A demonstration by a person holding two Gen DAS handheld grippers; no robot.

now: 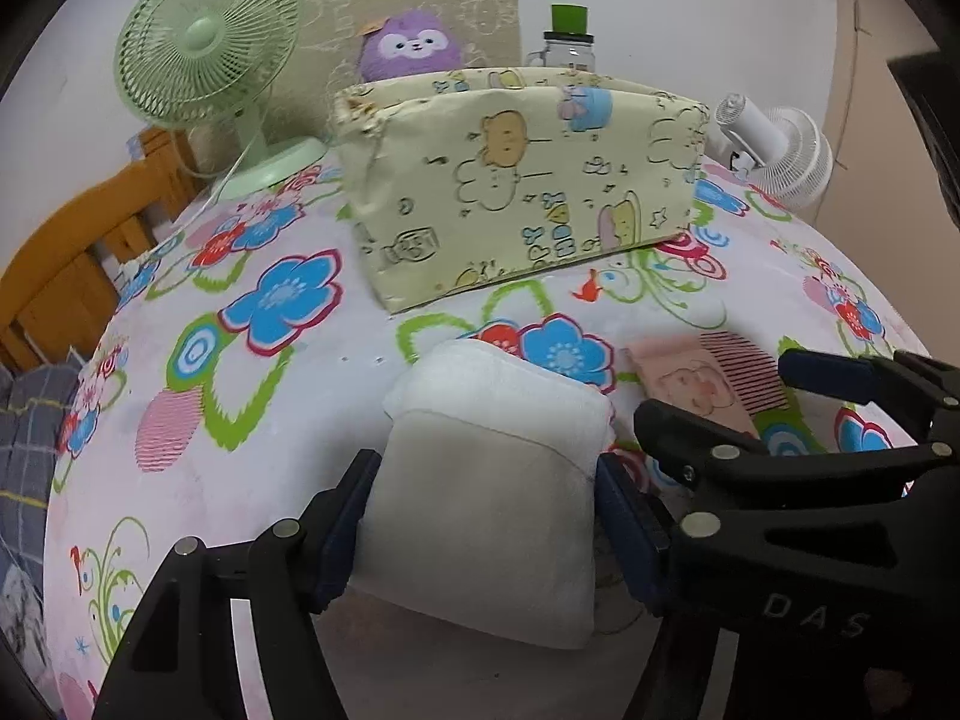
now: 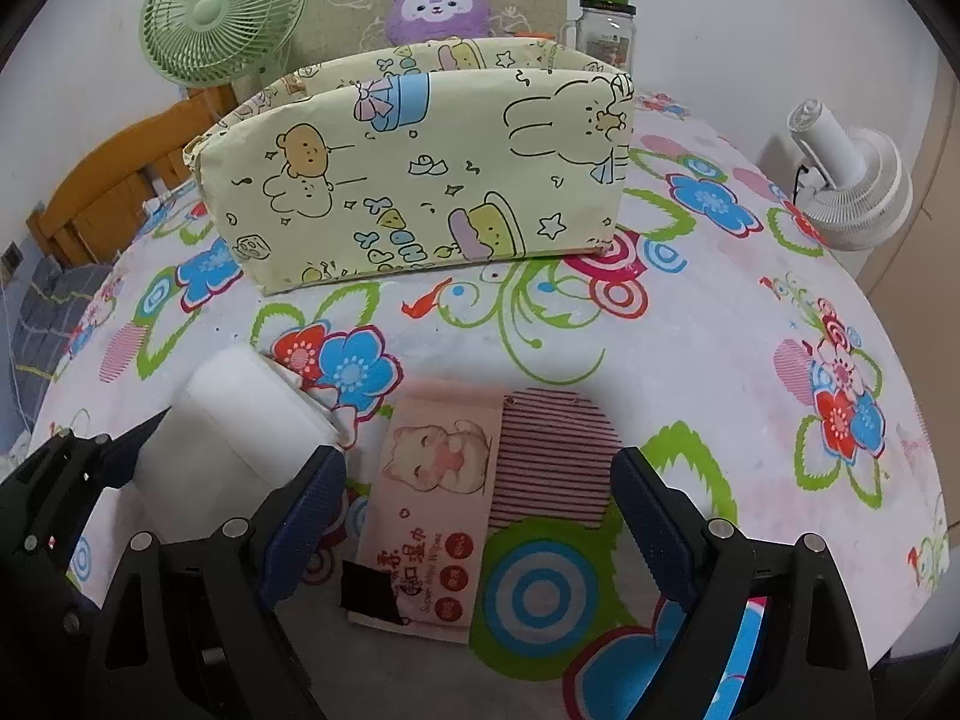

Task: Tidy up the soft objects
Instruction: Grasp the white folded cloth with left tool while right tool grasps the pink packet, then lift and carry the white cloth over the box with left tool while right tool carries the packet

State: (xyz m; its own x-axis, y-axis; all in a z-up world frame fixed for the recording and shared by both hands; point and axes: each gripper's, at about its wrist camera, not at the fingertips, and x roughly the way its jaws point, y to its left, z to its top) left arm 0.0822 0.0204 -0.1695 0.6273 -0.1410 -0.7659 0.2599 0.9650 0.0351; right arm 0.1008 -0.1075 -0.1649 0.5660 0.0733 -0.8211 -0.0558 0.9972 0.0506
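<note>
"Super Mini Wipes" on pink wipes pack (image 2: 429,516)

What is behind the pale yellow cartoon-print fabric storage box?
Behind the fabric storage box: a purple plush toy and a clear green-capped jar, both showing above the rim. Their lower parts are hidden, as is the box's interior.

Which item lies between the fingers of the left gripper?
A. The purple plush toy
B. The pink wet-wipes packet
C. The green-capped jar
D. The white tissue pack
D: in the left wrist view the white tissue pack sits between the two fingers of the left gripper, while the pink wet-wipes packet lies on the tablecloth under the open right gripper.
</note>
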